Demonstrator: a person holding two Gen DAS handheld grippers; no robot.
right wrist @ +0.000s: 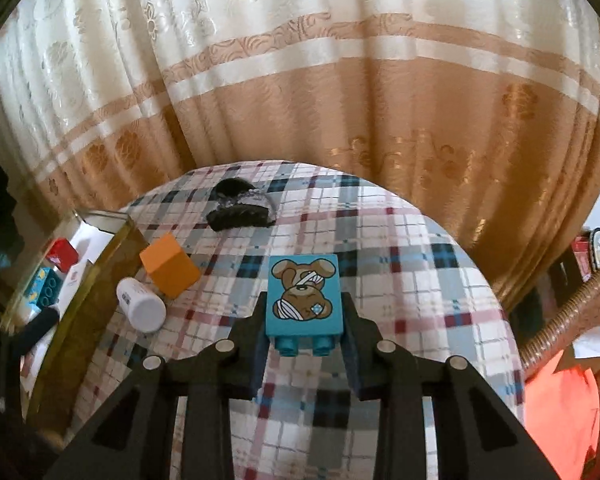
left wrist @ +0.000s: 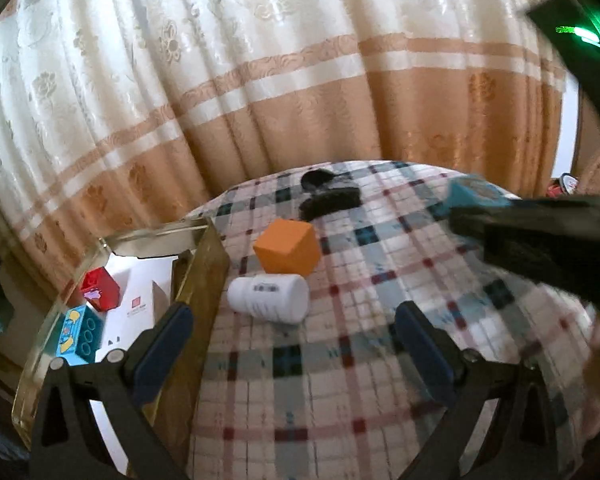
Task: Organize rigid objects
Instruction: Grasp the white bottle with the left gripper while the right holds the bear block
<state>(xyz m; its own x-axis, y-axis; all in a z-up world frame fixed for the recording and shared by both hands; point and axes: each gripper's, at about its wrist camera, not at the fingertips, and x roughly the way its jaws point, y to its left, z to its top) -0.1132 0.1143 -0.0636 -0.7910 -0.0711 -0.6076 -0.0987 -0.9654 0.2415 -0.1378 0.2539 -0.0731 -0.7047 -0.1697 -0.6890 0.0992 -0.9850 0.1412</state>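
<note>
Right gripper (right wrist: 305,312) is clamped tight on a teal toy brick (right wrist: 305,300), lifted above the plaid tabletop (right wrist: 420,280); the brick's face shows a bandaged cartoon bear, upside down in the right wrist view, studs pointing back toward the camera. No words on it that can be read.

Left gripper (left wrist: 294,334) hangs wide open and empty over the tabletop, blue pads spread apart. Just ahead of it lies a white bottle (left wrist: 269,297) on its side, with a small dark label too blurred to read. Right behind the bottle sits an orange cube (left wrist: 288,246), near it but whether they touch is unclear. Further back, a black hair claw clip (left wrist: 328,196) lies near the tabletop's far edge.

Off to the left, a clear bin (left wrist: 204,280) stands just beside the bottle, its wall close to the left finger. Inside: a red brick (left wrist: 100,289), a blue brick (left wrist: 78,334) with yellow print, and white packaging (left wrist: 138,300) carrying a small red mark, unreadable. A cream-and-tan curtain (left wrist: 260,80) fills the background.
</note>
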